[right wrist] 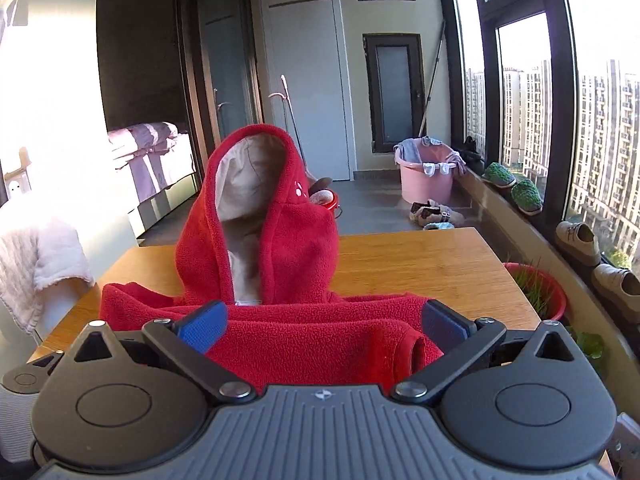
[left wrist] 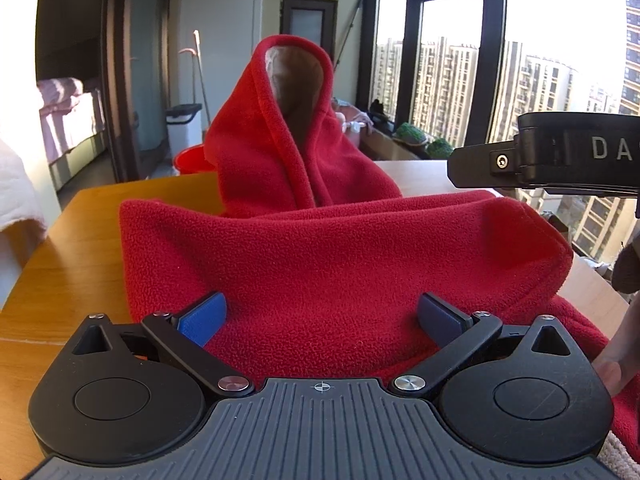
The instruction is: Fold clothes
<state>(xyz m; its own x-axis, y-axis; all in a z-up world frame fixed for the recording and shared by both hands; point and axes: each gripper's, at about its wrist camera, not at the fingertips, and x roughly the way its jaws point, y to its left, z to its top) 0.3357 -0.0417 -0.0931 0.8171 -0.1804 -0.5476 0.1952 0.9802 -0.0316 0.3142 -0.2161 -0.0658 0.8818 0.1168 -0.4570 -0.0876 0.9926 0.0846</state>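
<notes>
A pink tub (right wrist: 426, 176) with laundry draped over its rim stands on the far floor beside the window wall (right wrist: 520, 80); slippers (right wrist: 434, 212) lie just in front of it; two green slippers (right wrist: 514, 186) rest on the sill to its right. On the left, a bed (right wrist: 150, 156) with striped bedding sits beyond the doorway; a white towel (right wrist: 40, 264) hangs nearer; a red basin of grass (right wrist: 538, 290) sits near right, below two beige shoes (right wrist: 600, 256).

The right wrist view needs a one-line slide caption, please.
Open right hand-held gripper above a red fleece hoodie on the wooden table.
</notes>
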